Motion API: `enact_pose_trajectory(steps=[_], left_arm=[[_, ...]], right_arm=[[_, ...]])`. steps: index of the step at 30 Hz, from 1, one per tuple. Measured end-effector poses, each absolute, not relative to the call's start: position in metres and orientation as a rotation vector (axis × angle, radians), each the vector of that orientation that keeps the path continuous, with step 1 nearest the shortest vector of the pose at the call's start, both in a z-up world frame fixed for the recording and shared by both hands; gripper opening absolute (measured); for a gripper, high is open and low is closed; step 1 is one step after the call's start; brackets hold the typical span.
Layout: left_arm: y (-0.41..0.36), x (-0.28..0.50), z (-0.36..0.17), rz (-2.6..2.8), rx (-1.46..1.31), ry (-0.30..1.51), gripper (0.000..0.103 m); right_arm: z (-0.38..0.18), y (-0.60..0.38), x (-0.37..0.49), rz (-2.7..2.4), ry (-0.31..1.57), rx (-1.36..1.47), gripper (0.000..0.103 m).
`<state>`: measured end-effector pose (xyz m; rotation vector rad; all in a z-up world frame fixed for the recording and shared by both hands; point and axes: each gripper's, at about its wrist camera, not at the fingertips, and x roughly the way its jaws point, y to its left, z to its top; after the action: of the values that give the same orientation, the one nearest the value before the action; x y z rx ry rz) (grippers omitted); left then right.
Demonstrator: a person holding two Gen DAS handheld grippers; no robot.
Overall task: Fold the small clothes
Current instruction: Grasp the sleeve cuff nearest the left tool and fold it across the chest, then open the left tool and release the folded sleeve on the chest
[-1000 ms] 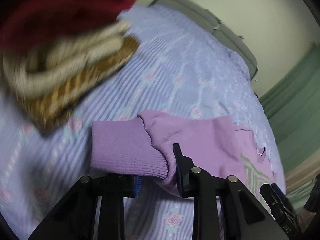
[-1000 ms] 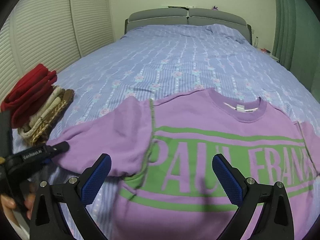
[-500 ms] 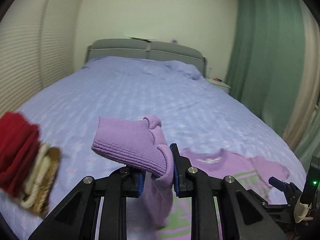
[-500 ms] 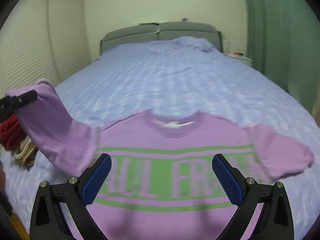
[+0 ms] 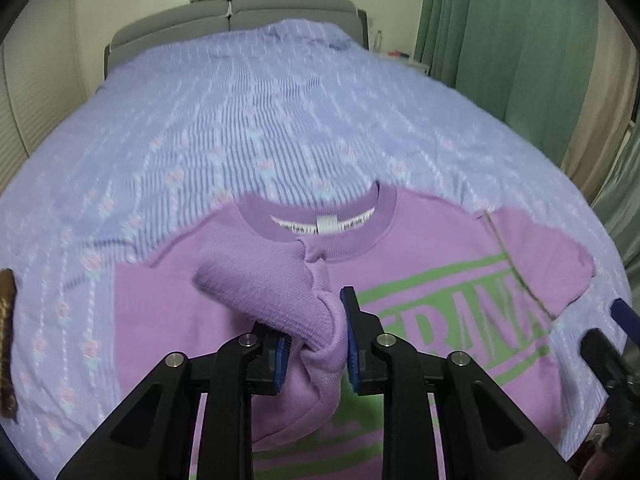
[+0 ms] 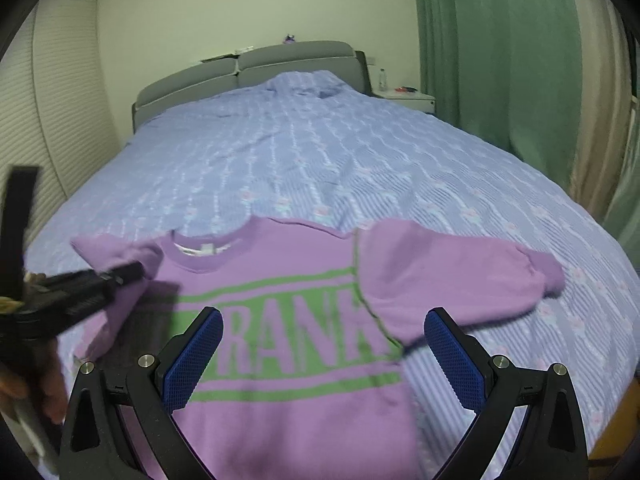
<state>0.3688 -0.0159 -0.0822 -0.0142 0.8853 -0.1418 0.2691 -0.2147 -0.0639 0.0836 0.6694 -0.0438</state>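
Note:
A purple sweatshirt [image 6: 288,280] with green letters lies face up on the bed; it also shows in the left wrist view [image 5: 432,280]. My left gripper [image 5: 314,346] is shut on the ribbed cuff [image 5: 280,296] of its left sleeve and holds it over the chest, just below the collar [image 5: 320,224]. In the right wrist view the left gripper [image 6: 132,272] shows at the left edge. My right gripper [image 6: 320,360] is open and empty above the sweatshirt's lower right part. The right sleeve [image 6: 460,276] lies spread on the bed.
The blue flowered bedspread [image 6: 320,168] covers the whole bed. A grey headboard [image 6: 256,68] is at the far end. Green curtains [image 6: 500,48] hang at the right. A brown folded garment [image 5: 7,320] shows at the left edge.
My left gripper has carried the sleeve cuff to the right, from beside the sweatshirt to over its chest. The right gripper has shifted right and stays open.

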Motion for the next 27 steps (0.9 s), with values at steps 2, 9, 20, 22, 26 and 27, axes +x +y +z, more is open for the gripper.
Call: enact_pose_trajectory(steps=[2,9,20,22,26,27], left_arm=[[-0.014,0.366,-0.083,-0.163,-0.035,0.889,0.061],[0.022,0.305,-0.041,-0.217,0.041,0.689,0.086],[0.103,0.246,-0.097,-0.164,0.139,0.741,0.075],[0.104,0.248,-0.108,-0.171,0.152,0.753,0.073],[0.105,0.25,-0.124,-0.172,0.199,0.763,0.069],[0.105,0.251,-0.127,-0.173,0.203,0.767,0.067]], right_arm=[[-0.067,-0.219,0.265,-0.054,0.678,0.082,0.102],[-0.075,-0.223,0.259,-0.034,0.691,0.13,0.102],[-0.11,-0.147,0.29,0.153,0.754,0.081,0.094],[-0.12,-0.139,0.298,0.157,0.778,0.078,0.088],[-0.129,-0.142,0.305,0.136,0.803,0.135,0.083],[-0.131,-0.144,0.306,0.133,0.805,0.151,0.081]])
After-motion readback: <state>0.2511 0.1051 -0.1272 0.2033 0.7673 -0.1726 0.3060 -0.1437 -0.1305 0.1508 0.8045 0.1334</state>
